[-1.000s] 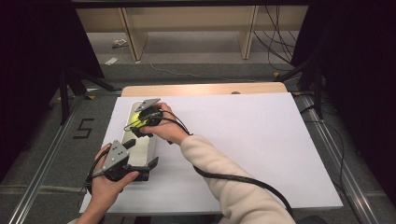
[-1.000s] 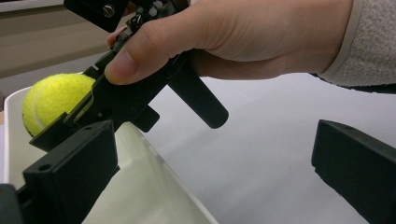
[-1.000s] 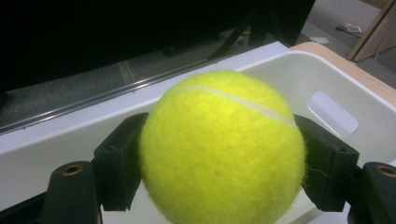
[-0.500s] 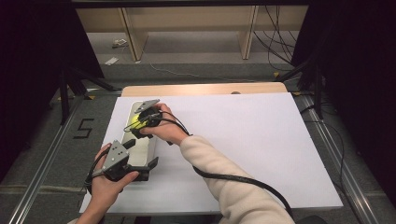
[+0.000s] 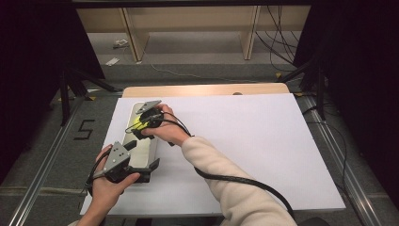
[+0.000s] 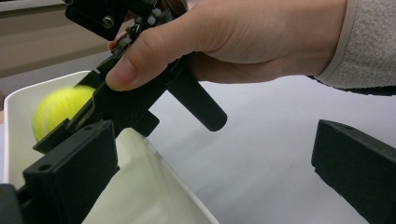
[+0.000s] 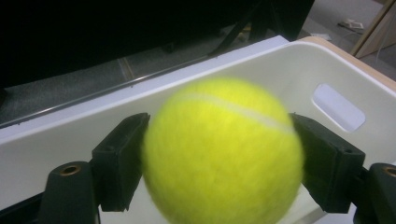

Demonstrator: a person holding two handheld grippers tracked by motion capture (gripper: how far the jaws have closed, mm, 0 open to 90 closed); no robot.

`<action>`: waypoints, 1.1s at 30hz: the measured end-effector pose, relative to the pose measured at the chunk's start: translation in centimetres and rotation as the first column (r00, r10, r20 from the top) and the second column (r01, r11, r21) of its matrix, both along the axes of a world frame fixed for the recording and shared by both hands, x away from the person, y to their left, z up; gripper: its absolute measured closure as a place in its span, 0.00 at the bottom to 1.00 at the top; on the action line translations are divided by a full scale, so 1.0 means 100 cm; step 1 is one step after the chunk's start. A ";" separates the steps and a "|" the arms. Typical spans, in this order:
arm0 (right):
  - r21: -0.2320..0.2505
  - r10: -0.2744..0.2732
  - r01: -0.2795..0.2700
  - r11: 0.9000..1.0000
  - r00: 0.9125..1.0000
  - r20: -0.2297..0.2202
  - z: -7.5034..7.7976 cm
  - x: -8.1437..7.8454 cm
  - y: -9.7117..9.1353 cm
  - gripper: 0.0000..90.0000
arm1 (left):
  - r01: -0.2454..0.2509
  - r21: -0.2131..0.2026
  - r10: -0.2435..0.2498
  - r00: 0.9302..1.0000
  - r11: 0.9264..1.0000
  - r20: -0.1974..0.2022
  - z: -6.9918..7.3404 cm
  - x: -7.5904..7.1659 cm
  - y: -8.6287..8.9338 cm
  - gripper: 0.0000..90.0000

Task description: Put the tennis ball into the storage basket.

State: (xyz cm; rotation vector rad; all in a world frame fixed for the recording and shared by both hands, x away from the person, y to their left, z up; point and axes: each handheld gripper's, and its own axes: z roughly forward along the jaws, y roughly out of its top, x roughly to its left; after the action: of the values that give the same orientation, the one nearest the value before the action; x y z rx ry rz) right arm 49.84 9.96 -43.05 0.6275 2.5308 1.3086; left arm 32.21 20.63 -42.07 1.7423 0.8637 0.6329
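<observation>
A yellow tennis ball (image 5: 137, 123) sits between the jaws of my right gripper (image 5: 139, 128), over the far part of a white plastic bin (image 5: 142, 154) at the table's left. In the right gripper view the ball (image 7: 222, 149) is blurred while the black pads (image 7: 121, 158) beside it are sharp. Those jaws have just been opening and the ball looks loose between them. My left gripper (image 5: 143, 170) is at the bin's near end, jaws wide apart, with the bin's side wall (image 6: 154, 186) running between them. In the left gripper view the ball (image 6: 58, 109) shows inside the bin.
The bin rests on a white sheet (image 5: 244, 141) covering a wooden table (image 5: 207, 89). Right of the bin the sheet stretches wide. A cable (image 5: 235, 179) trails along the right sleeve. Wooden shelving (image 5: 188, 28) stands beyond the table, with metal rails (image 5: 42, 174) on the floor at left.
Both hands have stayed in place. The right gripper's jaws stand a little wider around the ball than before.
</observation>
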 end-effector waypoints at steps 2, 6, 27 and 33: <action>0.016 -0.002 0.002 1.000 1.000 0.006 0.001 0.000 0.000 0.22 | 0.000 -0.001 0.000 1.000 1.000 0.000 0.000 0.000 0.000 0.00; 0.019 -0.004 0.004 1.000 1.000 0.009 0.004 0.001 -0.001 0.18 | 0.000 -0.001 0.000 1.000 1.000 0.001 0.000 0.000 0.000 0.00; 0.051 -0.023 0.021 0.998 0.999 0.038 0.015 -0.001 -0.020 0.18 | -0.003 0.000 0.003 1.000 1.000 0.000 0.000 0.000 0.000 0.00; 0.059 -0.032 0.029 0.998 0.998 0.045 0.020 -0.004 -0.032 0.18 | -0.002 0.003 0.002 1.000 1.000 0.001 0.000 0.000 0.000 0.00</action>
State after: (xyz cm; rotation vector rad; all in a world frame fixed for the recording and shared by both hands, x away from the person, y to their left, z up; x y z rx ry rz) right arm 49.43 6.77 -41.01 0.6373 2.4445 1.3750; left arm 32.18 20.61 -42.07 1.7438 0.8643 0.6367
